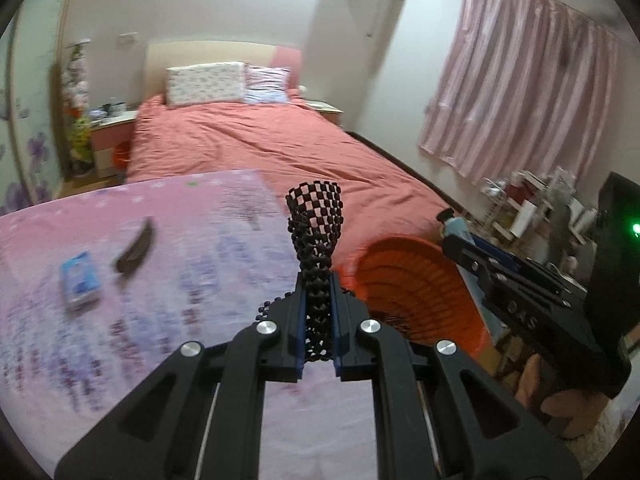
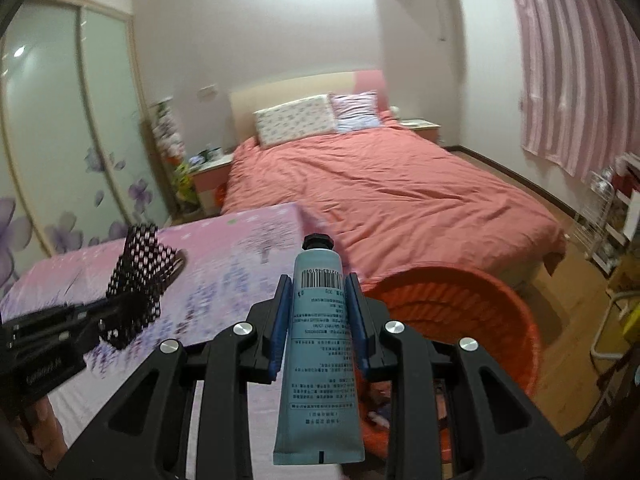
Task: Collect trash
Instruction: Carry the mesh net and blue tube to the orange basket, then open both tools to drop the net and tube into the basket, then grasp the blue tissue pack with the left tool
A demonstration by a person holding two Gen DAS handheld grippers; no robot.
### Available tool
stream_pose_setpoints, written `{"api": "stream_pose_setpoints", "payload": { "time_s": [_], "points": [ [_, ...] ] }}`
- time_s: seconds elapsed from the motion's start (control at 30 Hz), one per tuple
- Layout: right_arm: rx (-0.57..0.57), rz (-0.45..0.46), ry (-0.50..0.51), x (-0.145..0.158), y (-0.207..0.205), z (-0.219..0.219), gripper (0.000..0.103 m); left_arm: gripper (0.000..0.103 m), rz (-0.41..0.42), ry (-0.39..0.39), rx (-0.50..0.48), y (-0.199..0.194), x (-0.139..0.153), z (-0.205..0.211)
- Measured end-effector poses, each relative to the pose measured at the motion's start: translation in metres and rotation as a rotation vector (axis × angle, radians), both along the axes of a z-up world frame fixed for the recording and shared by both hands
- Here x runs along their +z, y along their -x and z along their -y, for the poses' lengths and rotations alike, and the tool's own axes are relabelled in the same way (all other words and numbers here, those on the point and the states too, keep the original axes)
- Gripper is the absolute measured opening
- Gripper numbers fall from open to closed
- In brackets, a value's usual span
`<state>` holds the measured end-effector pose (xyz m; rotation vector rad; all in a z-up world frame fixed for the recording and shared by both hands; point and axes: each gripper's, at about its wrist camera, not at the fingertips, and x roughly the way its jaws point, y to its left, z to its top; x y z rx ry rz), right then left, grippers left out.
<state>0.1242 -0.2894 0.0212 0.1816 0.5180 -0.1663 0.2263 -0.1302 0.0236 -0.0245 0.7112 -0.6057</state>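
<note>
With the left gripper (image 1: 318,320) clamped on black netting (image 1: 316,216) and the right gripper (image 2: 319,312) on a tube (image 2: 318,344), both need carrying over the orange basket (image 2: 500,304) before the jaws release.

Orange basket (image 2: 472,300) contents mostly hidden behind tube (image 2: 318,344), small blue packet (image 1: 79,280) motion-blurred, print unreadable

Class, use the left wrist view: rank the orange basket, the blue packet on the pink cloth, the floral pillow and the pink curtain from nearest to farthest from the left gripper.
From the left gripper:
1. Orange basket, just to its right, below.
2. Blue packet, off to the left on the cloth.
3. Floral pillow, at the bed's head.
The pink curtain, on the right wall, is far too; I cannot rank it against the pillow.
</note>
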Motion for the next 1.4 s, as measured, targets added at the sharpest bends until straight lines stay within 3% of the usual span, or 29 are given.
{"api": "stream_pose_setpoints", "payload": {
  "time_s": [0.3,0.4,0.47,0.5,0.53,0.6,0.73,0.83,1.07,1.23,1.4],
  "points": [
    [-0.127,-0.026,-0.088,-0.020,-0.006,0.066,0.028,0.011,-0.032,-0.009,-0.185,-0.005,-0.020,0.107],
    [-0.150,-0.046,-0.109,-0.030,-0.013,0.085,0.029,0.018,-0.045,-0.036,-0.202,-0.013,-0.033,0.133],
    [-0.162,-0.054,-0.119,-0.037,-0.016,0.095,0.040,0.031,-0.065,-0.056,-0.201,-0.020,-0.046,0.146],
    [-0.172,-0.066,-0.119,-0.041,-0.018,0.099,0.061,0.040,-0.074,-0.071,-0.194,-0.024,-0.054,0.149],
    [-0.179,-0.066,-0.118,-0.045,-0.018,0.101,0.073,0.044,-0.084,-0.087,-0.182,-0.029,-0.061,0.150],
    [-0.191,-0.065,-0.109,-0.050,-0.015,0.102,0.074,0.050,-0.095,-0.107,-0.164,-0.034,-0.071,0.147],
    [-0.215,-0.087,-0.083,-0.063,-0.012,0.099,0.090,0.081,-0.082,-0.152,-0.075,-0.047,-0.084,0.113],
    [-0.211,-0.115,-0.042,-0.069,-0.014,0.093,0.100,0.097,-0.051,-0.199,0.032,-0.053,-0.087,0.076],
    [-0.181,-0.147,0.032,-0.072,-0.018,0.061,0.101,0.099,-0.019,-0.295,0.325,-0.093,-0.088,-0.042],
    [-0.124,-0.146,0.004,-0.073,-0.023,0.036,0.101,0.095,-0.034,-0.328,0.586,-0.130,-0.090,-0.131],
    [-0.063,-0.145,0.004,-0.073,-0.031,0.008,0.101,0.082,-0.122,-0.343,0.643,-0.162,-0.106,-0.168]
  ]
}}
